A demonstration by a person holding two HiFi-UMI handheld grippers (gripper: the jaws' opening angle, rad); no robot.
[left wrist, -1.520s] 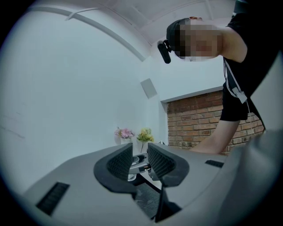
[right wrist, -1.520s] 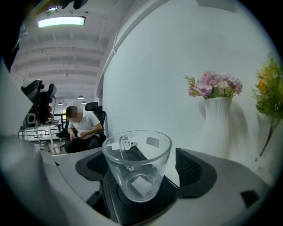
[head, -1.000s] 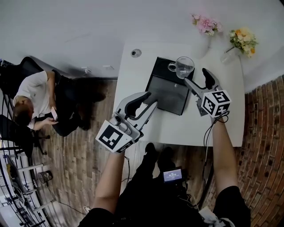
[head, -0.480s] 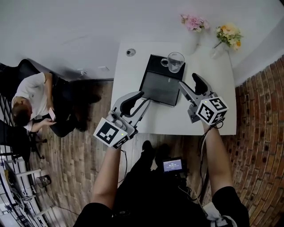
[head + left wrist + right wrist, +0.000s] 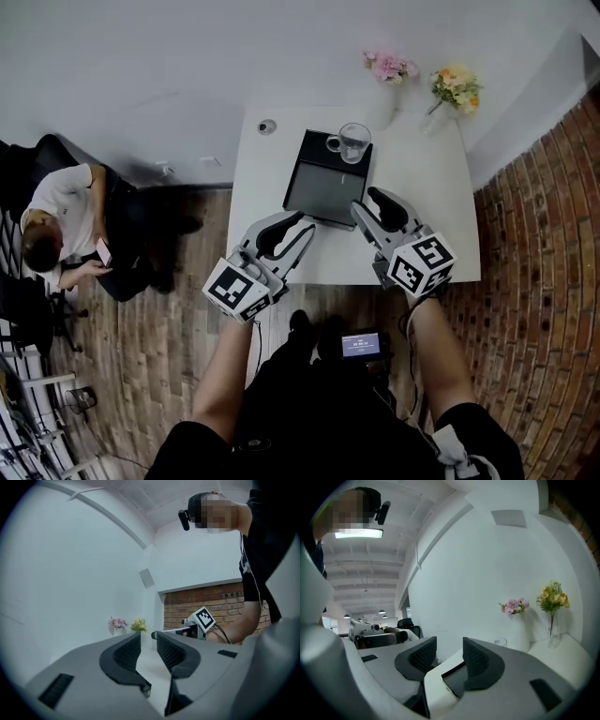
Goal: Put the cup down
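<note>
A white counter bears a black tray. Pink flowers and yellow flowers stand at its far edge.

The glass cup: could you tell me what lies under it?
The glass cup stands on a far corner of the black tray, which lies on the white table, hiding the tabletop beneath.

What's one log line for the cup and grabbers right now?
cup: upright on black tray, free | right gripper: empty, jaws just been closing, clear of cup | left gripper: empty, jaws apart | cup down
</note>
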